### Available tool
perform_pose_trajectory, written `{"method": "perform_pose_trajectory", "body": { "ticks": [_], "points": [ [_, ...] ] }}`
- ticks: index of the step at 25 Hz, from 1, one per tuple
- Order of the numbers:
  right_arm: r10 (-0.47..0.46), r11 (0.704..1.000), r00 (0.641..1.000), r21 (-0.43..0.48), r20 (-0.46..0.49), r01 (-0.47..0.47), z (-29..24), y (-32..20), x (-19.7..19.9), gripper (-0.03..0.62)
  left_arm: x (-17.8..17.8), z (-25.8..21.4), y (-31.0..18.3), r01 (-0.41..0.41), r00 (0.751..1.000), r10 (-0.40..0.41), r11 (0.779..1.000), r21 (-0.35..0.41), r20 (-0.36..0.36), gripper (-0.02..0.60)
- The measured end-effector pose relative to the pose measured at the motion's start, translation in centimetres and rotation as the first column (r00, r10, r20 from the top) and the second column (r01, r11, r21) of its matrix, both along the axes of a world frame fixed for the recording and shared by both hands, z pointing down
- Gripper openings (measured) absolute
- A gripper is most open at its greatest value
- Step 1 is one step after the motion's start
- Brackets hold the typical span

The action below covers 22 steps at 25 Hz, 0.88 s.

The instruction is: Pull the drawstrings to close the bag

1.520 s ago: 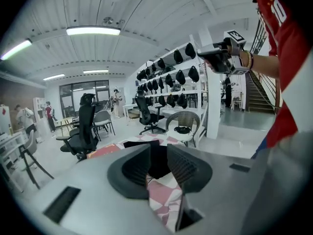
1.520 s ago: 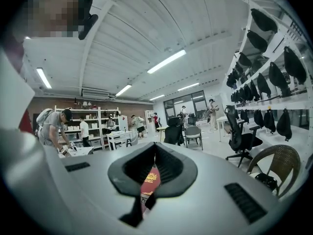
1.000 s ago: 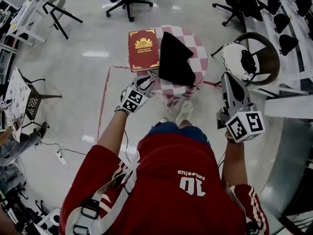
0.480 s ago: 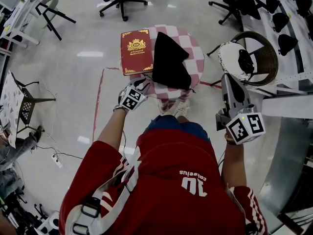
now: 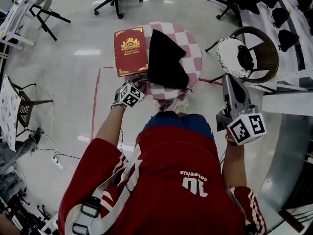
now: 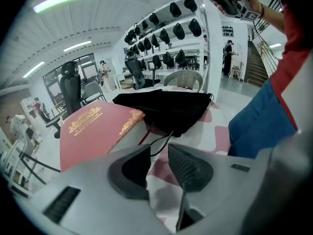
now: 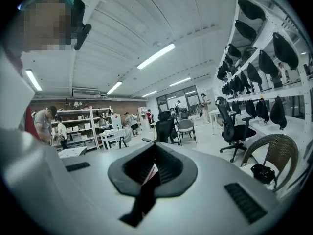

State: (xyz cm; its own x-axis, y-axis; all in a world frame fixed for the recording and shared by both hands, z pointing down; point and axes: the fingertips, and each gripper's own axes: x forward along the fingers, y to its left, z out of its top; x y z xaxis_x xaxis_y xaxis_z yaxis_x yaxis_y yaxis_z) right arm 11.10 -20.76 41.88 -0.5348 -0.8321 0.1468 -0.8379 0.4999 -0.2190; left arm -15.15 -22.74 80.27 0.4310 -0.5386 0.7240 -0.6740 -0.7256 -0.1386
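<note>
Black bag (image 5: 166, 62) lies on checkered worktop (image 5: 194, 50), touching red book (image 5: 129, 50). L claw (image 5: 138, 83) jaws just opened wider, 1 cord (image 6: 161, 141) at its tips, unpinched. R claw (image 5: 229, 80) clenched, empty, well apart from worktop.

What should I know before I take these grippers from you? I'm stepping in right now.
Left gripper: open, jaws have just been opening, tips at the drawstring, not gripping it.
Right gripper: shut, empty, held away right of the table.
Black bag lies on the table beside the red book.
Done: approach only.
To do: grip the drawstring, pull the bag closed.
</note>
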Motion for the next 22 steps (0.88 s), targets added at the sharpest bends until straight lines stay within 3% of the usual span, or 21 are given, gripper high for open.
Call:
{"method": "perform_pose_trajectory", "body": {
  "ticks": [7,14,22],
  "points": [
    [0.004,1.000,1.000,-0.010,-0.001,-0.004,0.2,-0.5,0.7,0.014,0.5,0.8,-0.5,0.003,0.999,-0.002,1.000,-0.012,0.037,0.112],
    [0.002,0.999,1.000,-0.033,-0.006,-0.003,0.3,-0.5,1.2,0.014,0.1,0.3,-0.8,0.016,0.998,-0.015,1.000,-0.018,0.066,0.012],
    [0.013,0.999,0.999,-0.043,-0.034,-0.014,-0.3,-1.0,2.0,0.014,0.0,-2.3,-0.3,0.068,0.998,-0.068,0.997,-0.035,0.015,0.008]
  ]
}}
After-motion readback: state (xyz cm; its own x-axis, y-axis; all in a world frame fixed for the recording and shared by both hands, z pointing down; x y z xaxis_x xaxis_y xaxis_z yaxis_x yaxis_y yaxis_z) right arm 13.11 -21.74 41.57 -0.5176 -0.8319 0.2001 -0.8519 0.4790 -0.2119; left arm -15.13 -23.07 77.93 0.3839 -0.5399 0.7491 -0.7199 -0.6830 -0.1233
